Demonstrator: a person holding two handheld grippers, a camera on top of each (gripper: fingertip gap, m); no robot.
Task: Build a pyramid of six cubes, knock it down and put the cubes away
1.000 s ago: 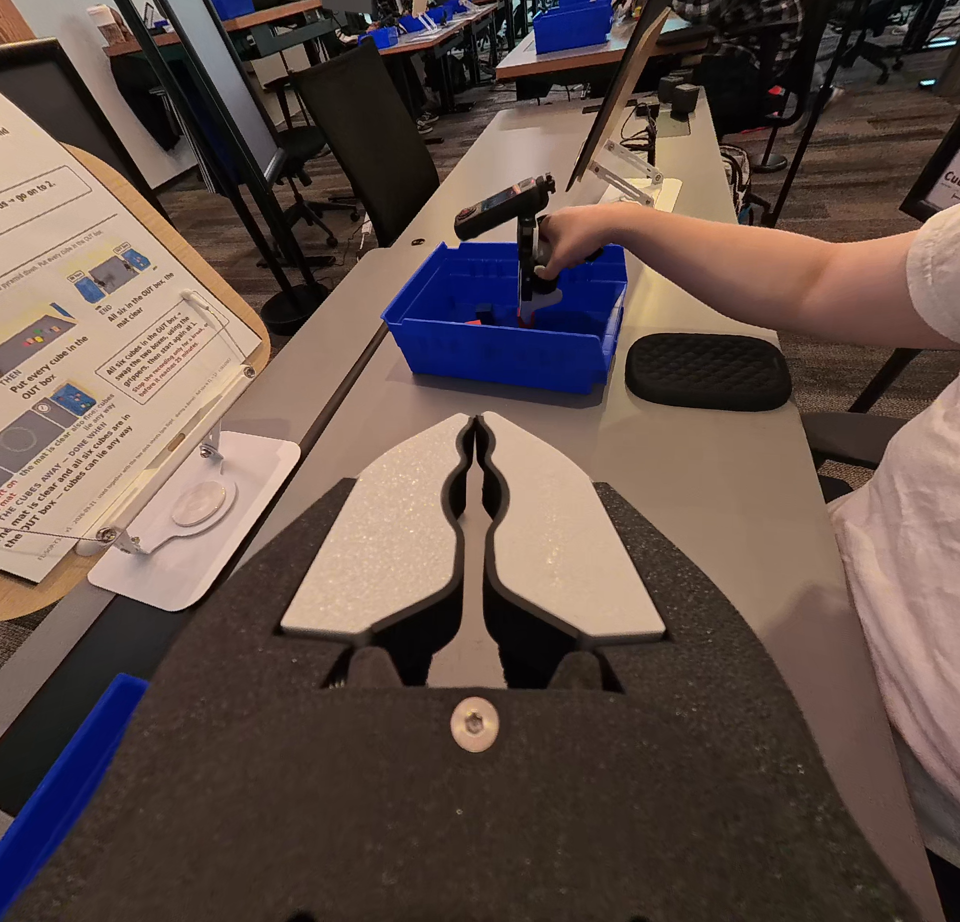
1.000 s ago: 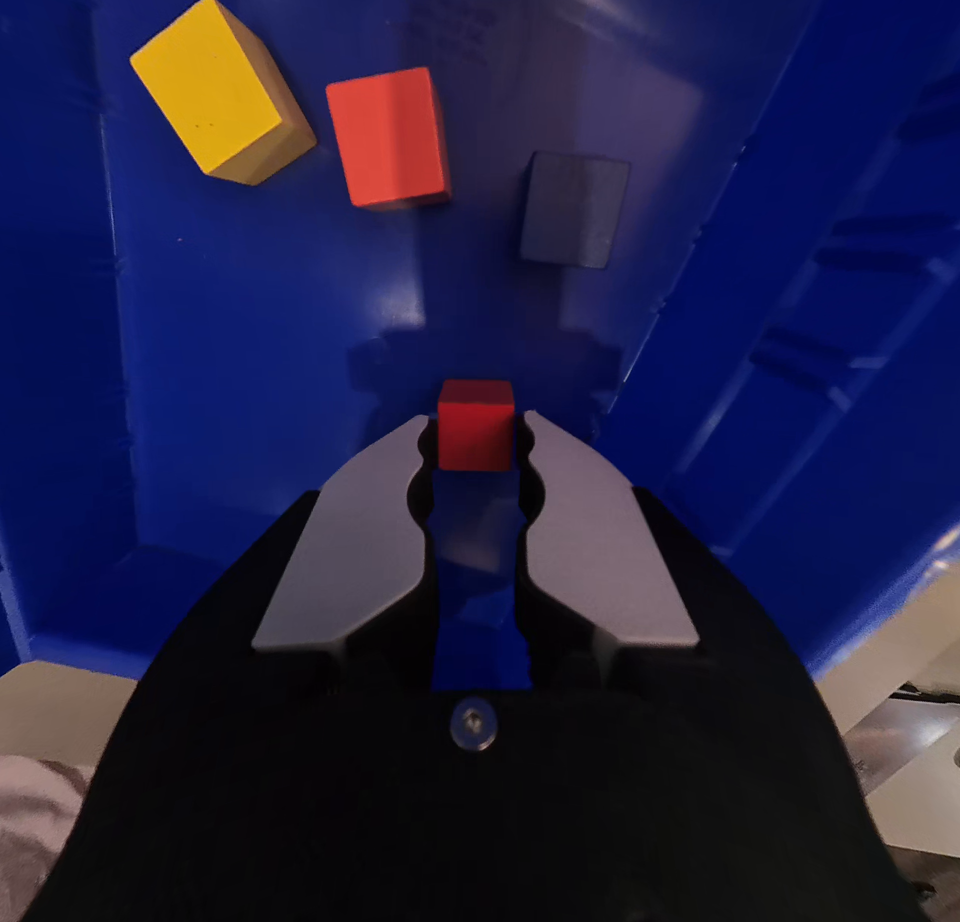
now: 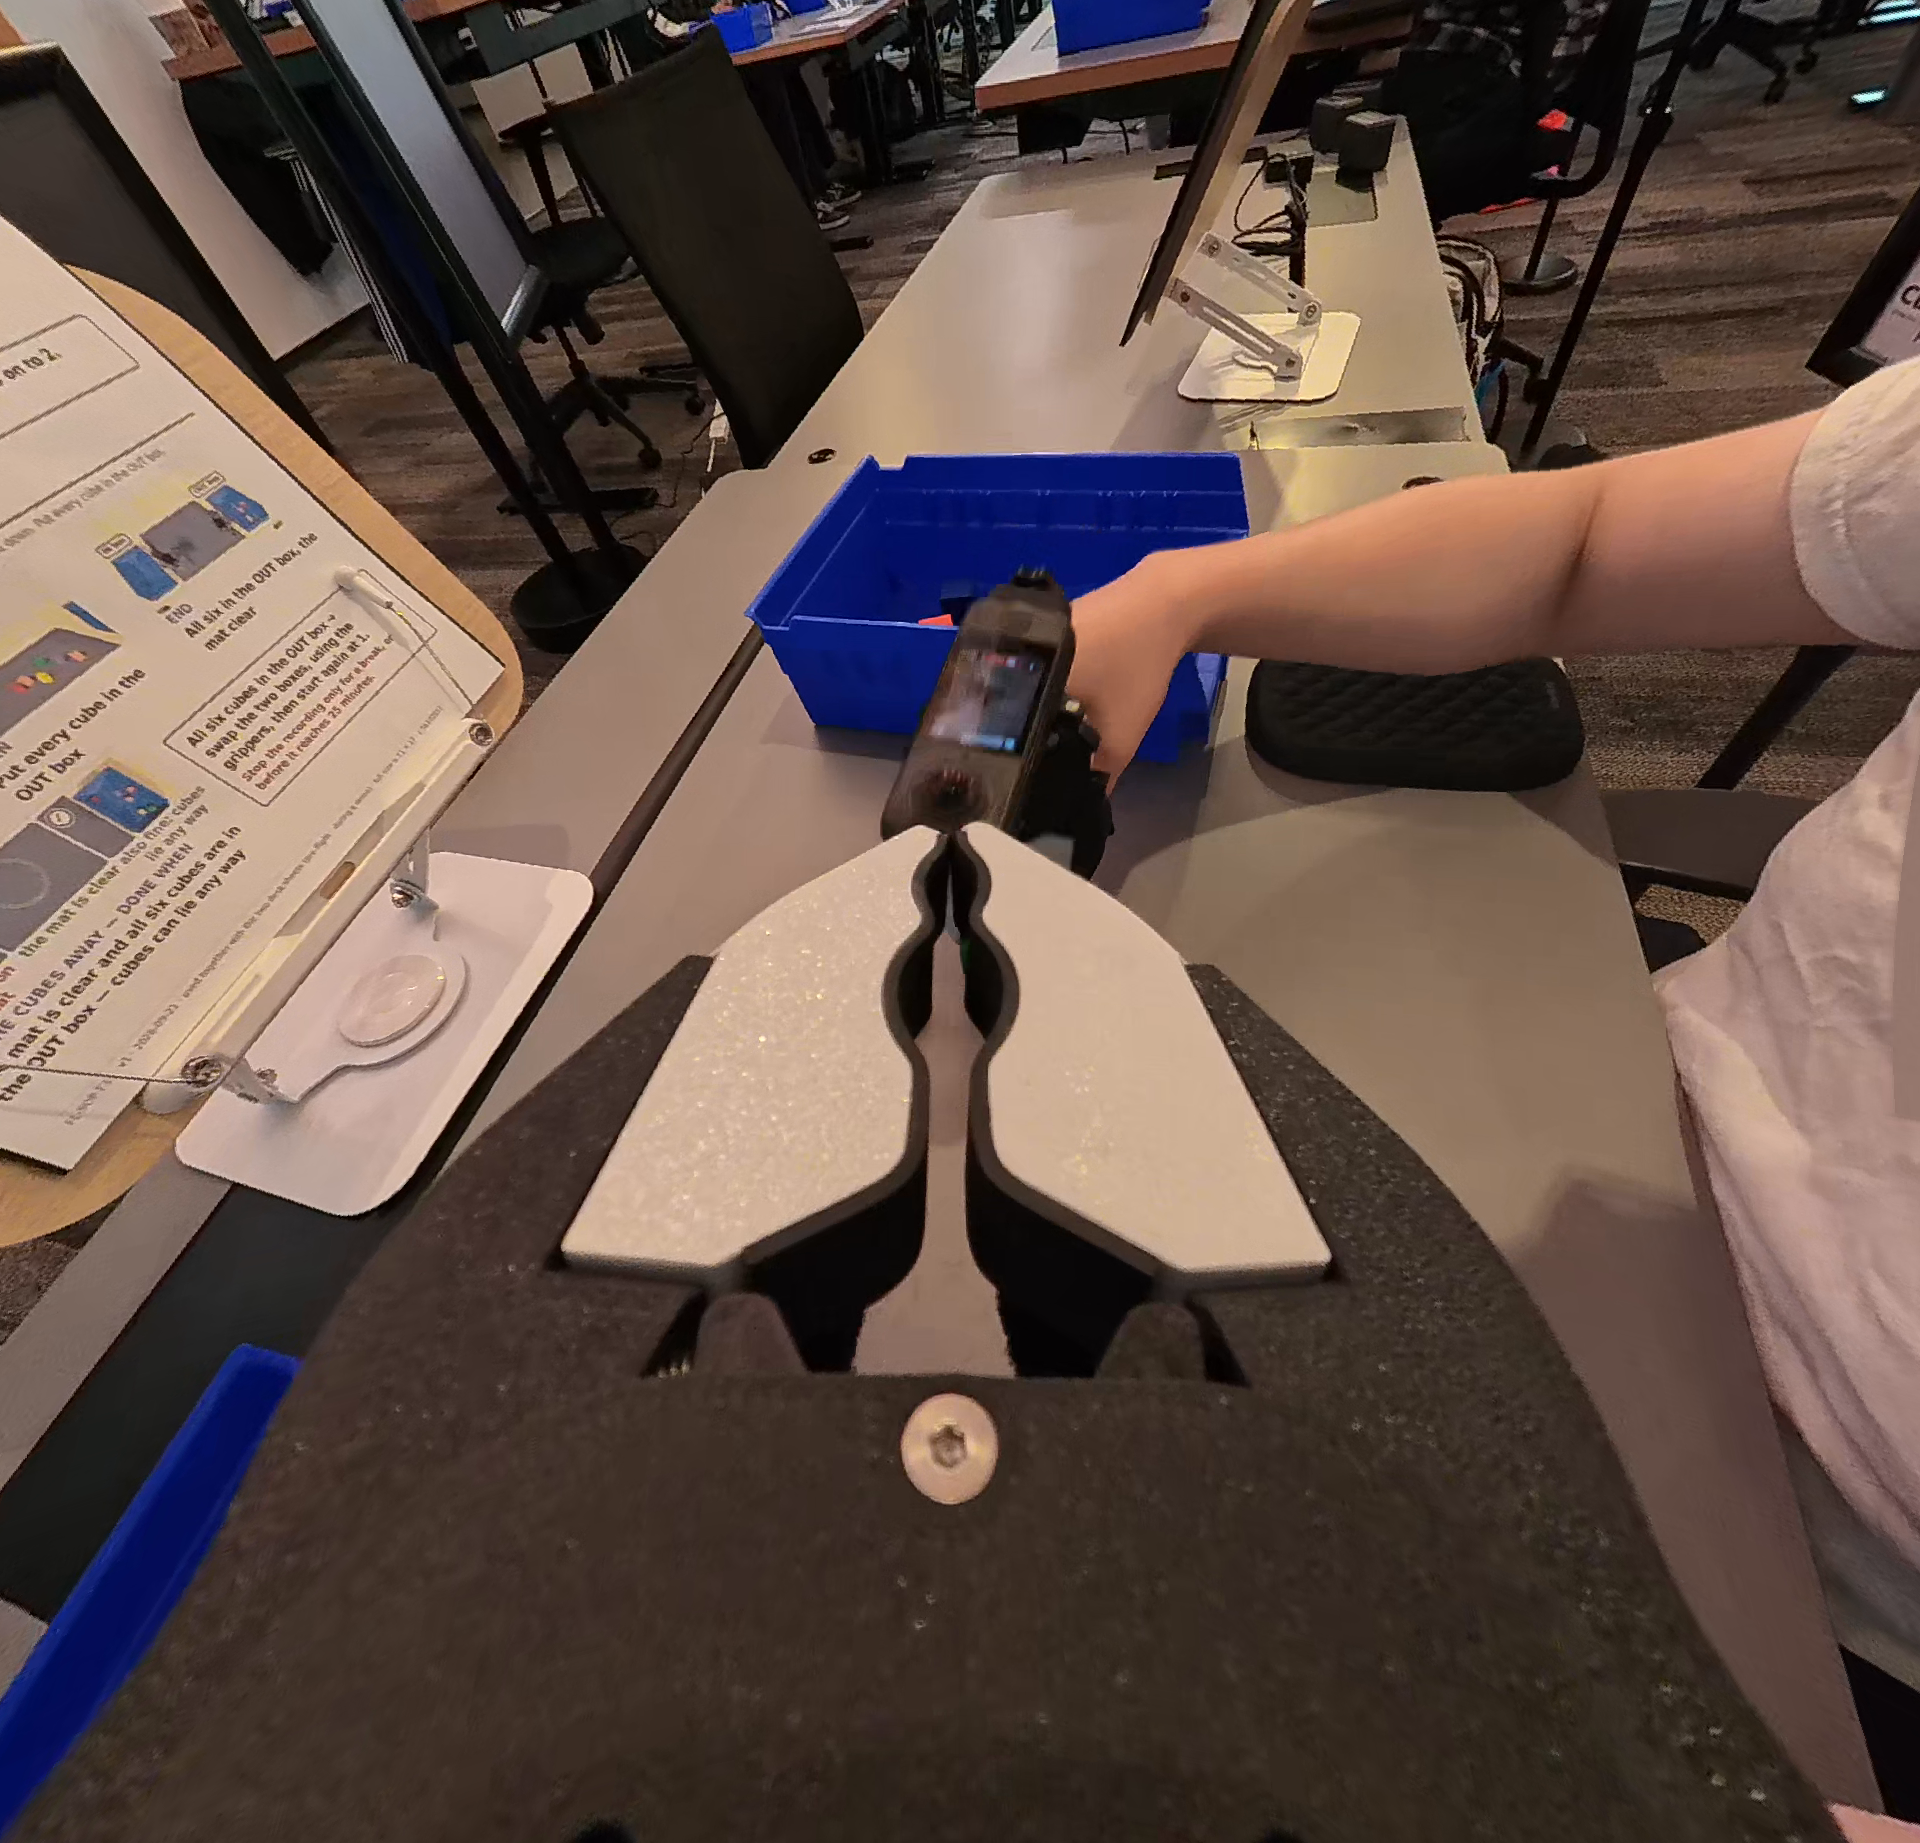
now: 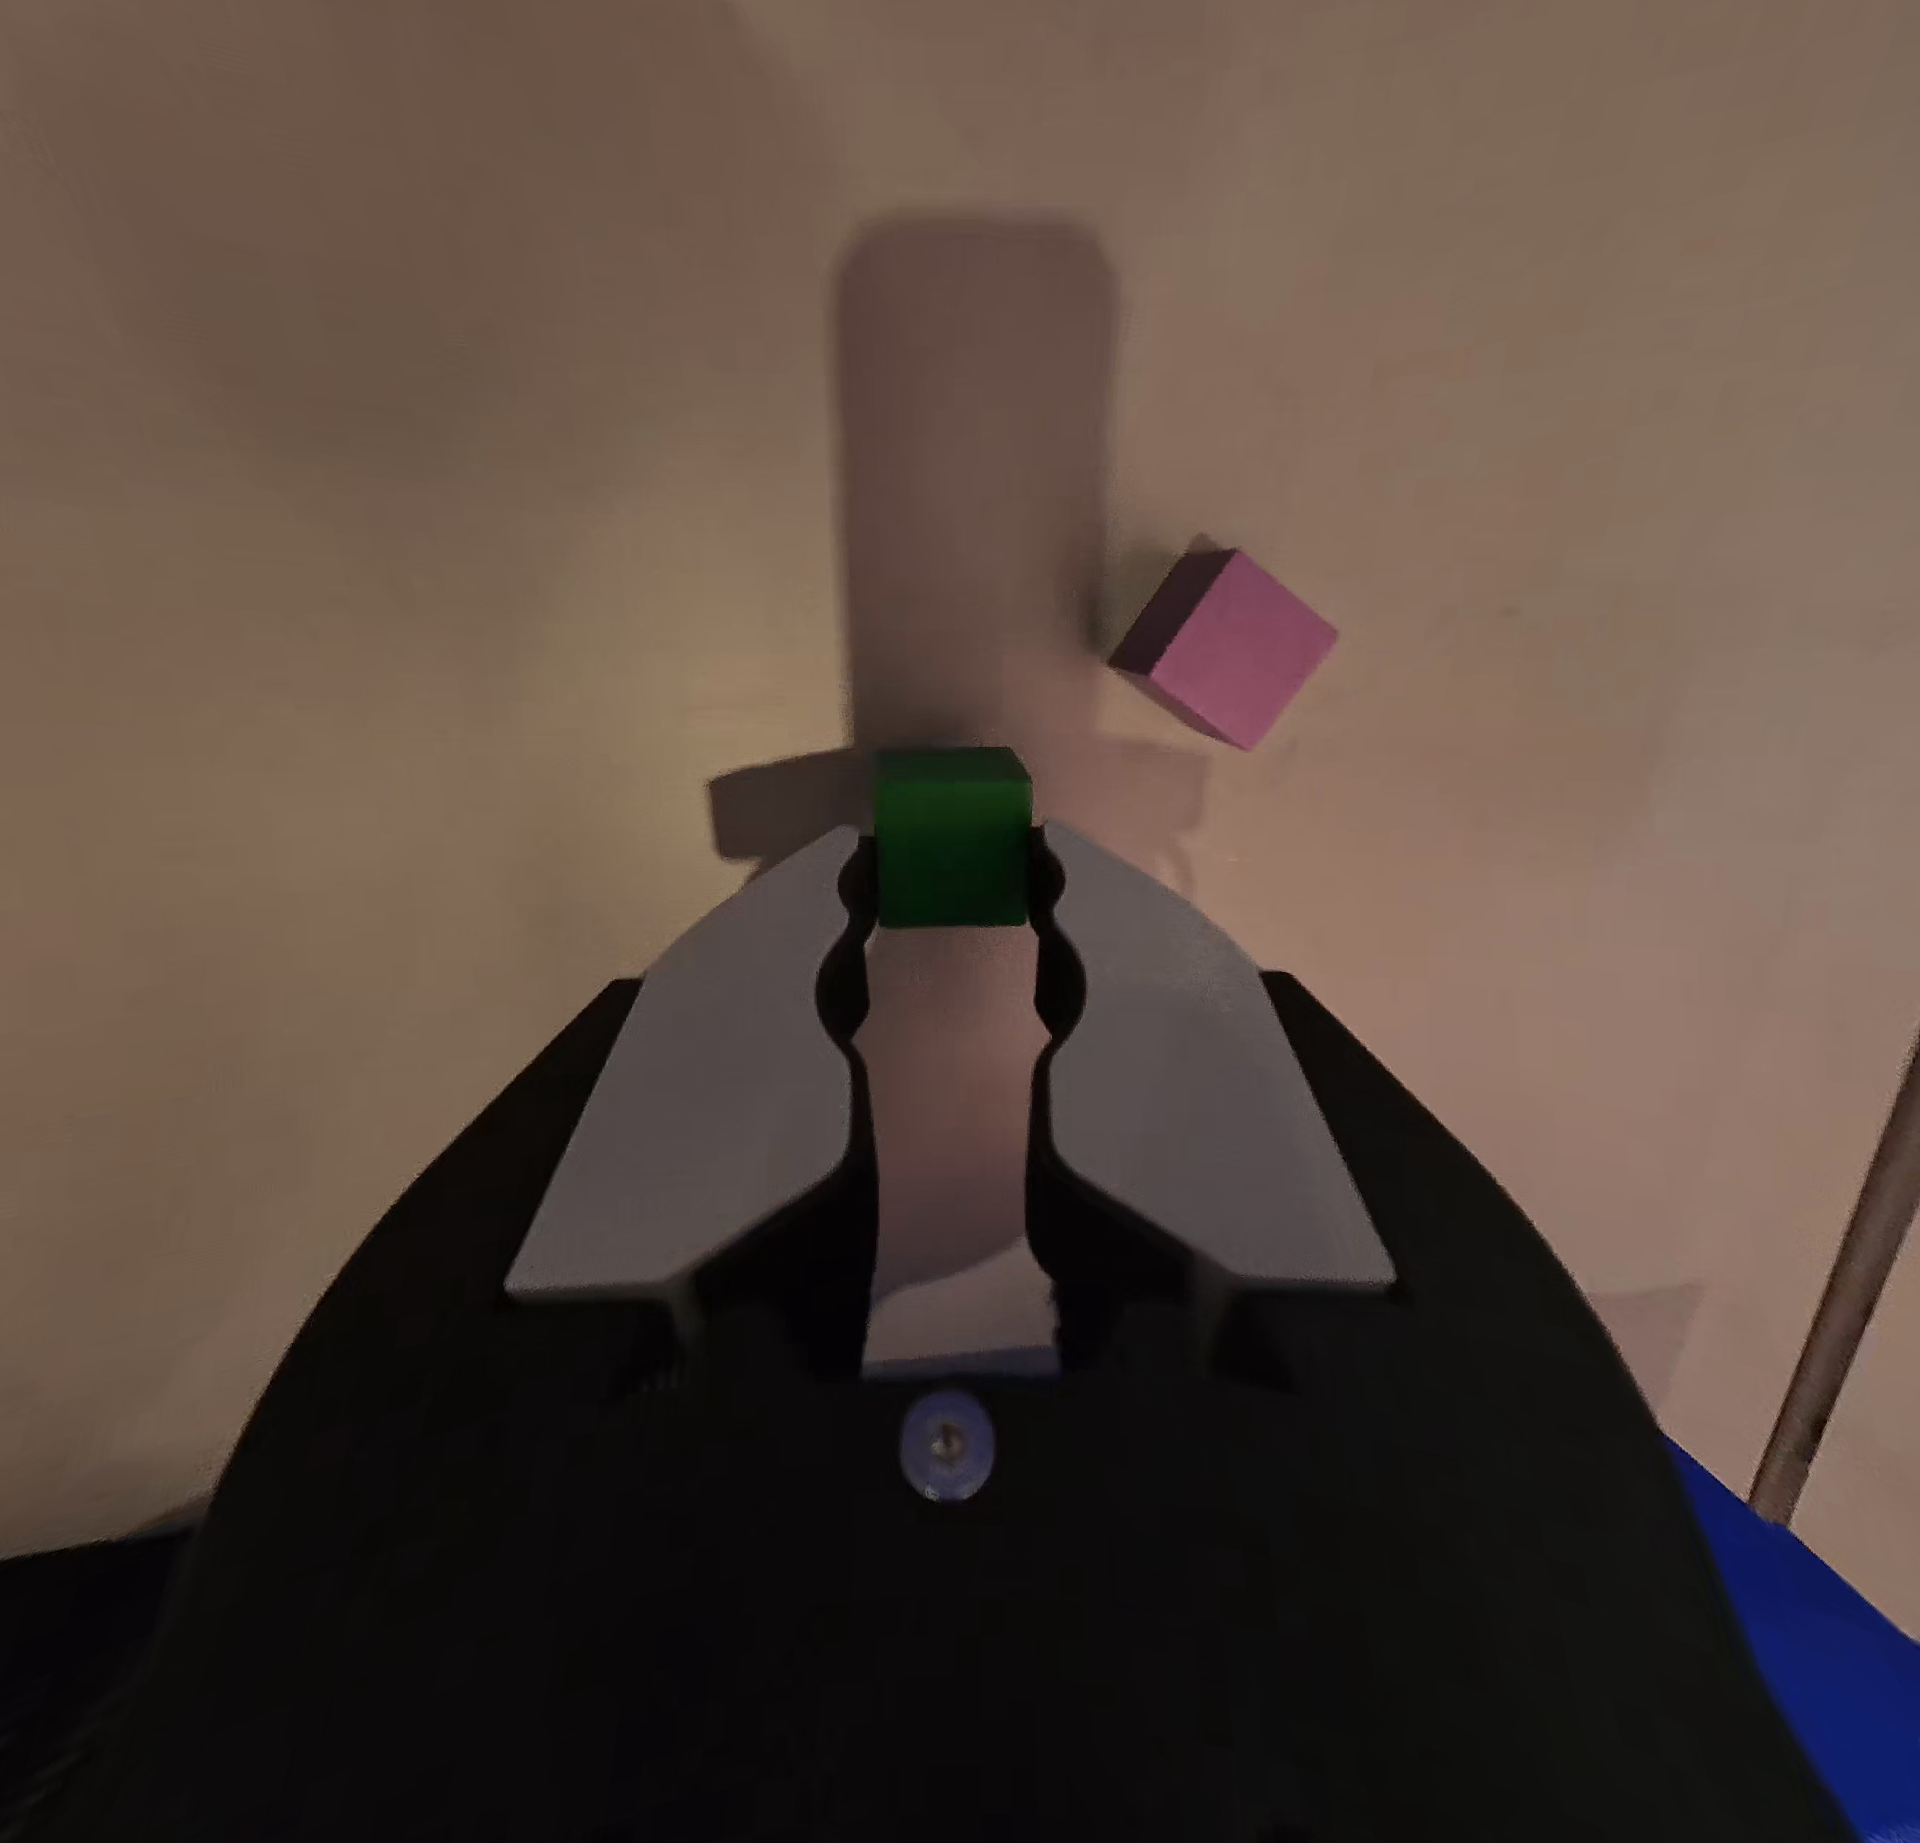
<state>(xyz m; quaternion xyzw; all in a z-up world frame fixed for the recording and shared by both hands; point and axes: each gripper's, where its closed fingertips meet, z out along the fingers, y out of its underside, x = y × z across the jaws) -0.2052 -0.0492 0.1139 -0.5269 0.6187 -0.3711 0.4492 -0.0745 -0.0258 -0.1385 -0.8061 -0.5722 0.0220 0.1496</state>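
Note:
My right gripper (image 4: 951,837) points down at the grey table, its fingertips pressed against the two sides of a green cube (image 4: 951,858). A pink cube (image 4: 1226,640) lies loose on the table just beyond it to the right. In the left wrist view the right gripper's body (image 3: 987,723), held by a hand, is in front of the blue bin (image 3: 831,671), and its fingers are hidden behind my left gripper. A red cube (image 3: 935,617) shows inside the bin. My left gripper (image 3: 951,843) is shut and empty, held above the table.
An instruction sheet on a white stand (image 3: 384,1014) is at the left. A black pad (image 3: 1413,723) lies right of the bin. A second blue bin's edge (image 3: 135,1544) is at the near left. The person's arm (image 3: 1455,578) crosses from the right. The left gripper's tips are roughly 30 cm from the right gripper's.
My right gripper has left the blue bin, leaving the red cube inside, and has come nearer over the table, where it now grips the green cube. My left gripper has stayed shut.

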